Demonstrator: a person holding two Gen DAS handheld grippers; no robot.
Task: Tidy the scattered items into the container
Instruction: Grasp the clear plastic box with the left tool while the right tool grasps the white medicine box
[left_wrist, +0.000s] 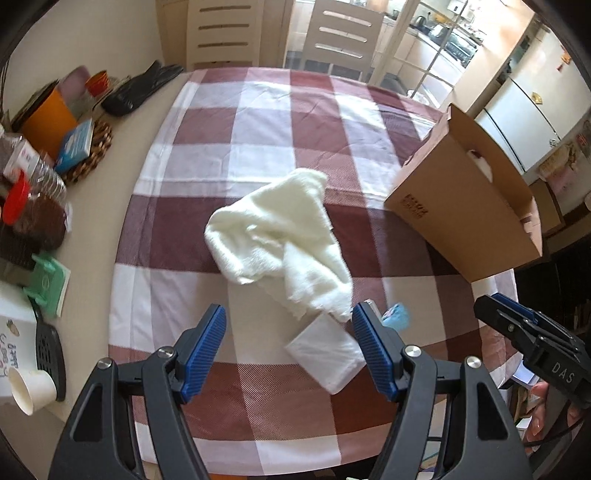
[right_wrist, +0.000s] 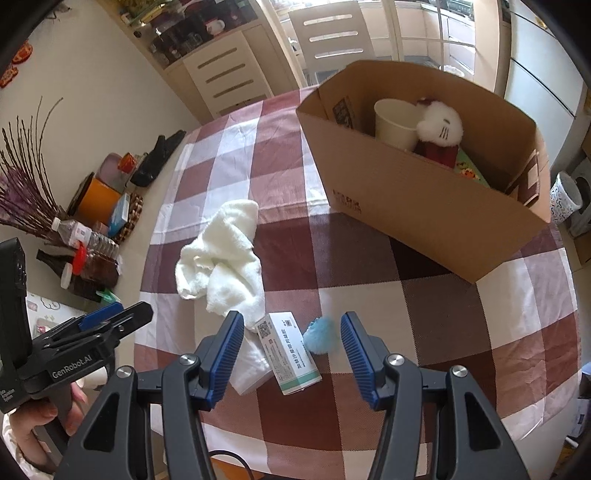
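**Lining up on the small box beside the towel**

Looking down the right gripper (right_wrist: 291, 350), I see its jaws part open and empty above the medicine box (right_wrist: 290, 352). The glossy printed carton lies on the checked desk (right_wrist: 443, 325), long axis running away and slightly left, touching a fluffy blue pompom (right_wrist: 320, 335) and the crumpled white towel (right_wrist: 221, 258). The left gripper (left_wrist: 288, 350) hangs wide, empty. The cardboard container (right_wrist: 424, 206) stands far right.
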